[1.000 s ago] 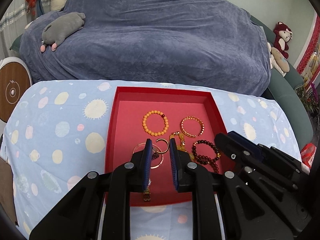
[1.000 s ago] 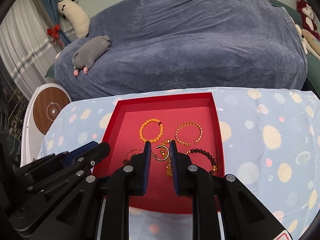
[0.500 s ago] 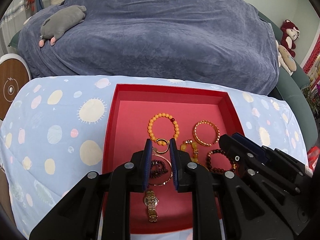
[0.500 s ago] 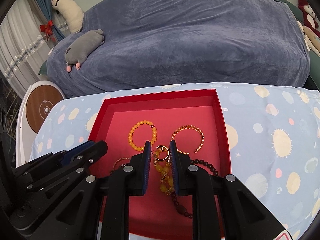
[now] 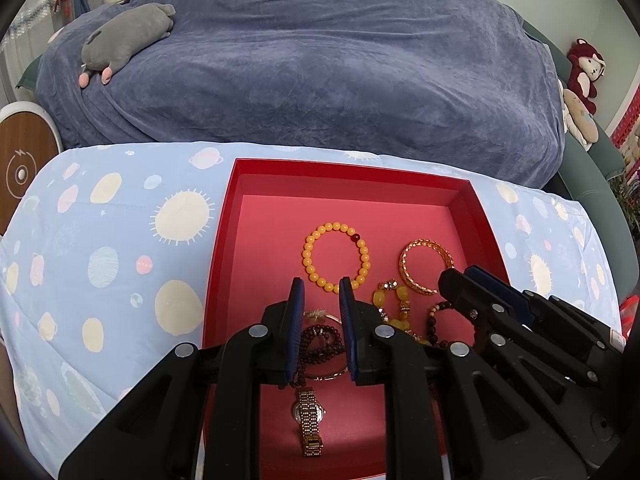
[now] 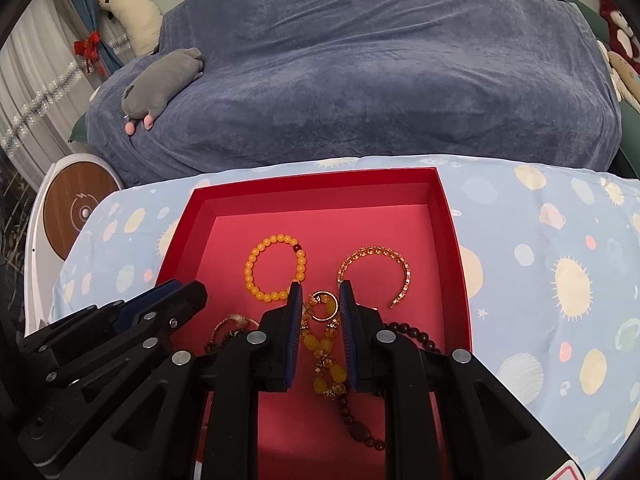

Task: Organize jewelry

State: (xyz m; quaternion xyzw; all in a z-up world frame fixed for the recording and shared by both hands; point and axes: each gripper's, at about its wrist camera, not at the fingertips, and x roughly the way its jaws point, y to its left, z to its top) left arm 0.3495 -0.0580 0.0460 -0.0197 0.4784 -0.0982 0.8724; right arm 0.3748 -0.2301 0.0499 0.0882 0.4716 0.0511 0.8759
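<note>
Red tray (image 5: 224, 240) on a planet-print cloth (image 5: 100, 240), seen along both tools. Left gripper (image 5: 322, 292): jaws narrowly parted, empty, above the tray floor. Right gripper (image 6: 319, 296): jaws narrowly parted, empty; a gold ring (image 6: 325, 306) lies between its tips. The gold watch (image 5: 310, 420) lies beneath the left gripper, long axis parallel to the fingers, its lower end toward the camera. One orange bead bracelet (image 5: 336, 258) lies just ahead of the left tips; one open gold bangle (image 6: 376, 276), ahead-right of the right gripper, has its gap facing the camera. A yellow bead strand (image 6: 326, 354) runs lengthwise under the right gripper. Dark bead pieces (image 5: 320, 344) are partly hidden by the fingers; their count is unclear.
</note>
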